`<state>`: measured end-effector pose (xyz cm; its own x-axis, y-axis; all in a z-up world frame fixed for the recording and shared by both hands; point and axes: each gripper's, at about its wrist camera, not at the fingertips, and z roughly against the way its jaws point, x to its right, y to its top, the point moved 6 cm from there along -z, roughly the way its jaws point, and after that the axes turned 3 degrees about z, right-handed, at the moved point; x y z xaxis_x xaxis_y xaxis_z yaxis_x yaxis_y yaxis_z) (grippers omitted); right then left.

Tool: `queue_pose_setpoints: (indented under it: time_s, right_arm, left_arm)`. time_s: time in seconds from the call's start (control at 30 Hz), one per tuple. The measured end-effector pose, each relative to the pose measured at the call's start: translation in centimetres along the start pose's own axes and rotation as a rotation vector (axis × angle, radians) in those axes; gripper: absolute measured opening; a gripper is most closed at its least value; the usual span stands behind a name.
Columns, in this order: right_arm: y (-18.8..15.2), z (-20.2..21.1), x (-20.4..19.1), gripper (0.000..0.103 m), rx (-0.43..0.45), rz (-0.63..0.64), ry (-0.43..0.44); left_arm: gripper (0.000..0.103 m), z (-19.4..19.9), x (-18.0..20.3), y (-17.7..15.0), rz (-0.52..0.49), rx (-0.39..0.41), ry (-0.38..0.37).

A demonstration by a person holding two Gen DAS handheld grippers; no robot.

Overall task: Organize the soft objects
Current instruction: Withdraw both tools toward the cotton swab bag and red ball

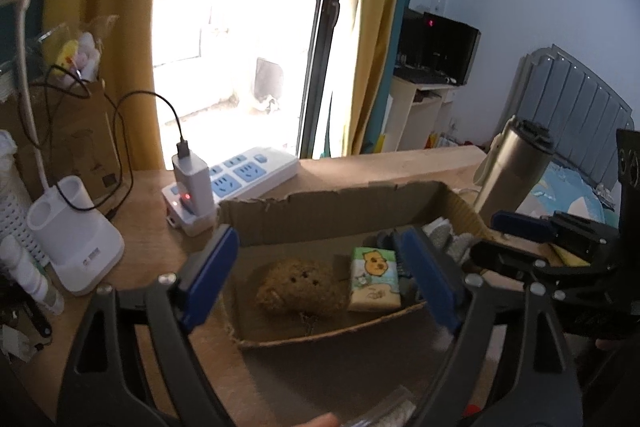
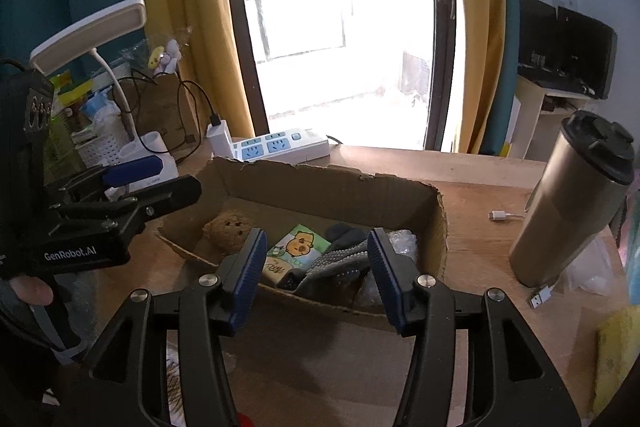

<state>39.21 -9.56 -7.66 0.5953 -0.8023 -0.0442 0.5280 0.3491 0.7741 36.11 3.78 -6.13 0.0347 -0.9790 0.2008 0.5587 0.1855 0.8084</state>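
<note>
A shallow cardboard box (image 1: 320, 215) (image 2: 320, 187) stands on the wooden desk. Inside lie a brown plush toy (image 1: 300, 287) (image 2: 230, 227), a tissue pack with a cartoon bear (image 1: 374, 279) (image 2: 296, 247), grey dotted gloves (image 2: 340, 263) and a clear plastic bag (image 2: 402, 241). My left gripper (image 1: 320, 283) is open and empty, above the box's near left edge. My right gripper (image 2: 316, 275) is open and empty, above the box's near right part; it also shows at the right of the left wrist view (image 1: 532, 239).
A steel tumbler (image 2: 572, 203) (image 1: 512, 171) stands right of the box, with USB cables (image 2: 504, 215) beside it. A power strip (image 1: 240, 175) (image 2: 280, 147), a charger, a white desk lamp base (image 1: 76, 239) and a basket crowd the back left. A yellow sponge (image 2: 616, 347) lies at the right.
</note>
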Motion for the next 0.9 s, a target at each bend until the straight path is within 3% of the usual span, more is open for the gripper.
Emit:
queue_pose_setpoints:
  time_s: [0.5,0.67,0.9]
  right_arm:
    - [-0.7,5.6,-2.2,0.056,0.068,0.012,-0.018]
    - [-1.3,7.1,-2.7,0.063,0.084,0.007,-0.028]
    - [-2.3,8.5,-3.4,0.064,0.093,0.0,-0.036]
  left_arm:
    - [0.087,6.6,1.3,-1.1,-0.023,0.055,-0.009]
    - [0.087,8.4,1.6,-1.9,-0.031,0.059,-0.014]
    - [0.089,10.2,1.6,-3.0,-0.033,0.061,-0.017]
